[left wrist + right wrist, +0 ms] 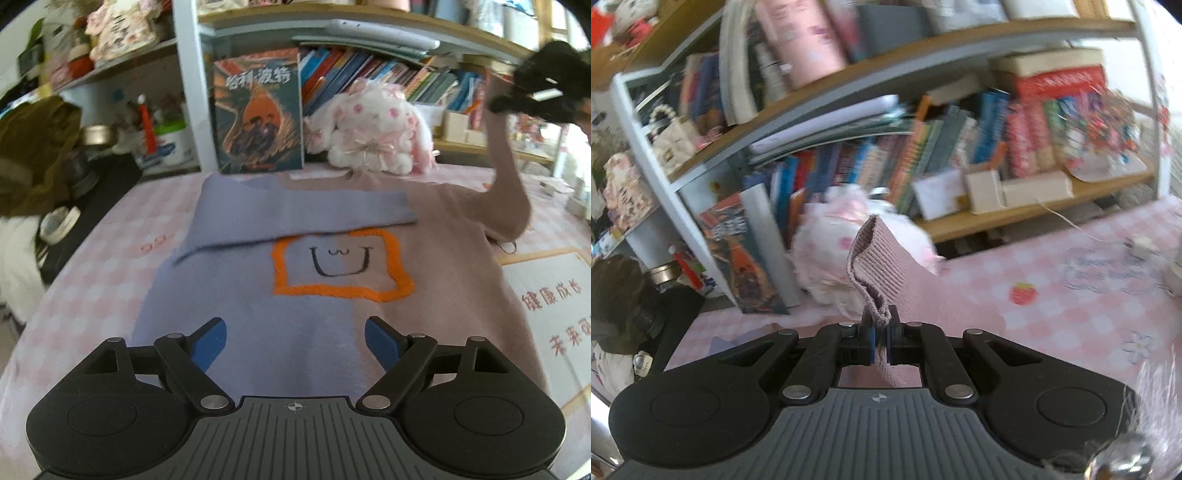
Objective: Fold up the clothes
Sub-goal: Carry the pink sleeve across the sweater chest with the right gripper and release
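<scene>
A half purple, half pink sweater (332,325) with an orange smiling square (340,262) lies flat on the pink checked table. Its purple sleeve (295,214) is folded across the chest. My left gripper (294,341) is open and empty, hovering over the sweater's lower part. My right gripper (881,332) is shut on the ribbed cuff (879,266) of the pink sleeve and holds it up in the air. In the left wrist view the pink sleeve (506,184) rises to the right gripper (543,85) at the upper right.
A standing book (258,110) and a white-pink plush rabbit (373,129) sit at the table's far edge before a full bookshelf (923,155). A black box with tape rolls (59,221) is at the left. A printed sheet (554,317) lies at the right.
</scene>
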A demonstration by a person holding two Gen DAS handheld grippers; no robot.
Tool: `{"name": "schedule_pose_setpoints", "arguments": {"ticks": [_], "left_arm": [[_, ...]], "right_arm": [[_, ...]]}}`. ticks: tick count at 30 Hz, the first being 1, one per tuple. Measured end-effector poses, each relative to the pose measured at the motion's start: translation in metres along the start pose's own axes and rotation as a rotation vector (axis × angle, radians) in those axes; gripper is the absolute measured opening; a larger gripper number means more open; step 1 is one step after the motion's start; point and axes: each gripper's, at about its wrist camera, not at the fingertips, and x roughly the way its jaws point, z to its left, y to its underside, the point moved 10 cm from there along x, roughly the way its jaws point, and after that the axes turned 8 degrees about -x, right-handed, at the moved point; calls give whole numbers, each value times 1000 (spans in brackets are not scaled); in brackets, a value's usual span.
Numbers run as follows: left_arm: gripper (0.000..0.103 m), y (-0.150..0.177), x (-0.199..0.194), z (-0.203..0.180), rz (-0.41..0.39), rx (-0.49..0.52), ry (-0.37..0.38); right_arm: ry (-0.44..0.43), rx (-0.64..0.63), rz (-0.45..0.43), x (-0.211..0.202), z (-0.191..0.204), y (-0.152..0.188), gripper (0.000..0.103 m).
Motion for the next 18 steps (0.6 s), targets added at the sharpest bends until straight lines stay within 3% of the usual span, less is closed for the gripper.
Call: {"name": "schedule_pose_setpoints", "arguments": {"ticks": [9,18], "left_arm": [[85,-7,-1,36,-24,75,89],[85,-3,1,68,-23,41,140]], "right_arm": [[-5,-55,-7,22,93,-8,5],[-17,-139,30,59,155,-4,5]]}}
